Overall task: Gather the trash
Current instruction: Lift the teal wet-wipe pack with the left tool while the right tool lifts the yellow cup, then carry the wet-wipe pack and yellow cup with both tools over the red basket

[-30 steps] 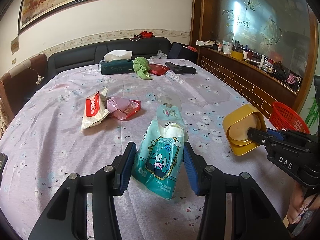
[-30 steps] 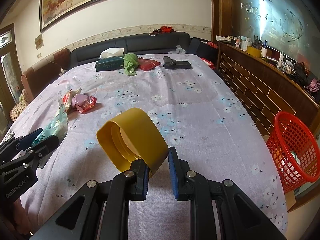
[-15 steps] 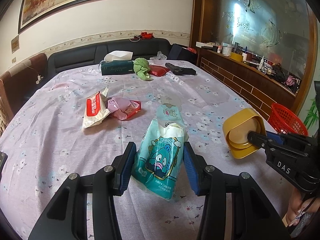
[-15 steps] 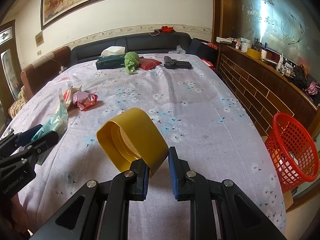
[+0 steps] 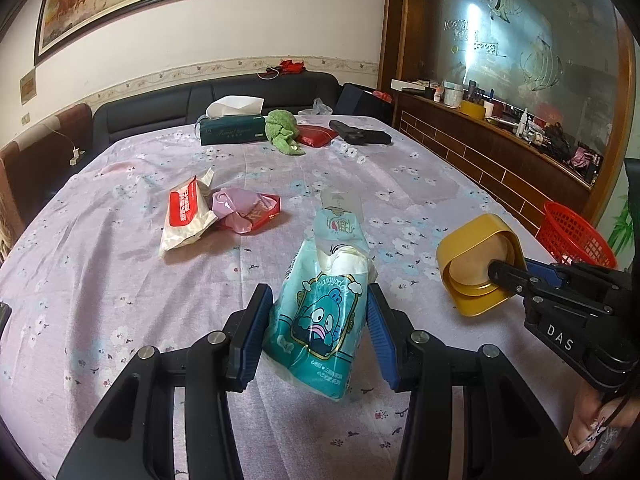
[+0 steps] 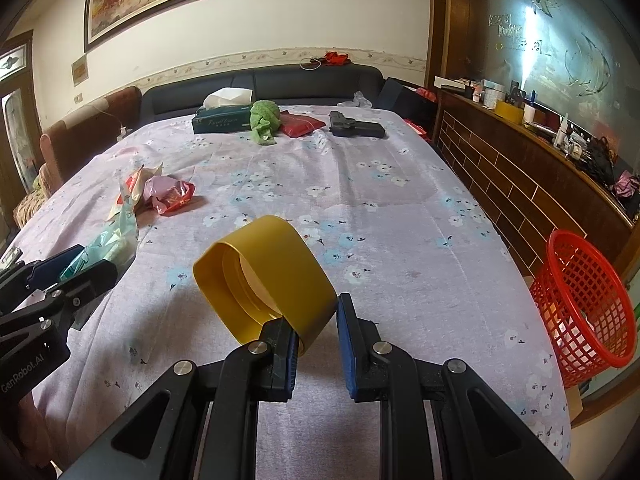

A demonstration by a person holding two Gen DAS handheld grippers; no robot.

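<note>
My left gripper (image 5: pixel 318 330) is shut on a teal tissue pack (image 5: pixel 320 312) with a cartoon face, held above the flowered tablecloth; it also shows in the right wrist view (image 6: pixel 108 248). My right gripper (image 6: pixel 318 336) is shut on the wall of a yellow square lid (image 6: pixel 264 276), held above the table; the lid shows in the left wrist view (image 5: pixel 476 264) too. A red mesh trash basket (image 6: pixel 584 304) stands on the floor past the table's right edge. A red-and-white wrapper (image 5: pixel 186 216) and a crumpled pink and red wrapper (image 5: pixel 248 212) lie on the table.
At the far end lie a green tissue box (image 5: pixel 232 130), a green cloth (image 5: pixel 282 130), a red pouch (image 5: pixel 316 134) and a black toy gun (image 5: pixel 360 134). A dark sofa runs behind the table. A wooden counter (image 6: pixel 520 152) with clutter lines the right side.
Both grippers have drifted slightly back and right with their loads; the basket shows a little more in the right wrist view. Both grips are unchanged.
</note>
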